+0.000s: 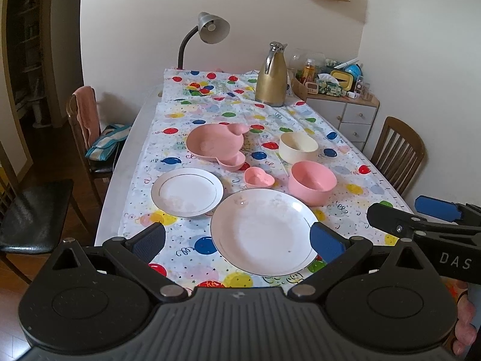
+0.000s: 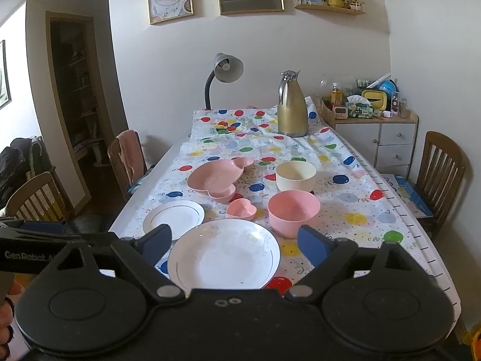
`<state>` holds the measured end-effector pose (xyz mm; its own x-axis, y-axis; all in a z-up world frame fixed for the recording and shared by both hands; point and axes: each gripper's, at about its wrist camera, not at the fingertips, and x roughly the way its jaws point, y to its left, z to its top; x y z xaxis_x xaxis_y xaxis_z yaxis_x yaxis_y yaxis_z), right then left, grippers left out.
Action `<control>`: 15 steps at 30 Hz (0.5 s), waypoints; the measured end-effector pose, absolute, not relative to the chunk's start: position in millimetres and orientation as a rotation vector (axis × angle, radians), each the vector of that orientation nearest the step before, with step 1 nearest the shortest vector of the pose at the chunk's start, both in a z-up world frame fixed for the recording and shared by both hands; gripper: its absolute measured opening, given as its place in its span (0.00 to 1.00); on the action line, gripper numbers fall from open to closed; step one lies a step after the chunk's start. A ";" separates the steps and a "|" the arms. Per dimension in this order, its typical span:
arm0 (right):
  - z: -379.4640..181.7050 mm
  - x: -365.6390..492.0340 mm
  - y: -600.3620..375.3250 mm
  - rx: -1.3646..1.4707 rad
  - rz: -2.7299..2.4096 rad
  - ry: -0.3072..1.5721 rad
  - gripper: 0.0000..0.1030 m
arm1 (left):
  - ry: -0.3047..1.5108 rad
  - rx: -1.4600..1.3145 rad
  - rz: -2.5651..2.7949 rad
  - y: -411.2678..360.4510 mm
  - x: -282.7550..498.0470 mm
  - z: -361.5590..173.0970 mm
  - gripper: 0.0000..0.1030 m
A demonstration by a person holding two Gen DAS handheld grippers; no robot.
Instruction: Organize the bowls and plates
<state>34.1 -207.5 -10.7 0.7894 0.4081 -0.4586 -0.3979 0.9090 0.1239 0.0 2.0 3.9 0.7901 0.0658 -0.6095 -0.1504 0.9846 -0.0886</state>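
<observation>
On the balloon-print tablecloth a large white plate (image 1: 264, 231) (image 2: 224, 255) lies nearest, with a smaller white plate (image 1: 187, 192) (image 2: 173, 218) to its left. Behind them stand a pink bowl (image 1: 312, 182) (image 2: 293, 212), a cream bowl (image 1: 297, 147) (image 2: 296, 176), a small pink heart dish (image 1: 258, 177) (image 2: 241, 209) and a pink divided plate (image 1: 215, 144) (image 2: 215, 177). My left gripper (image 1: 237, 242) hangs open above the near edge of the large plate, holding nothing. My right gripper (image 2: 233, 245) is open too, over the same plate, with nothing between its fingers; it also shows at the right of the left wrist view (image 1: 402, 213).
A gold thermos jug (image 1: 271, 75) (image 2: 292, 105) and a grey desk lamp (image 1: 210, 30) (image 2: 225, 70) stand at the table's far end. Wooden chairs (image 1: 398, 153) (image 2: 442, 168) flank the table, and a cluttered small cabinet (image 1: 348, 105) (image 2: 375, 132) sits at the back right.
</observation>
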 end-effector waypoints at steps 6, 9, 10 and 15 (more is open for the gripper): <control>-9.9 37.0 -209.9 0.019 0.439 0.491 0.88 | 0.648 -0.133 0.115 1.2 1.1 4.7 1.00; -8.4 38.9 -211.2 0.018 0.439 0.488 0.88 | 0.646 -0.134 0.117 -1.6 5.5 7.0 1.00; -7.8 39.8 -212.0 0.018 0.440 0.487 0.88 | 0.645 -0.134 0.117 -2.3 6.6 7.3 1.00; -5.6 43.1 -216.8 0.020 0.441 0.483 0.90 | 0.646 -0.135 0.118 -4.2 9.4 8.1 1.00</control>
<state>43.1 -216.8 -5.6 0.7935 0.4149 -0.4452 -0.4058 0.9059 0.1210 9.4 -4.2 8.1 0.7923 0.0672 -0.6064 -0.1511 0.9846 -0.0884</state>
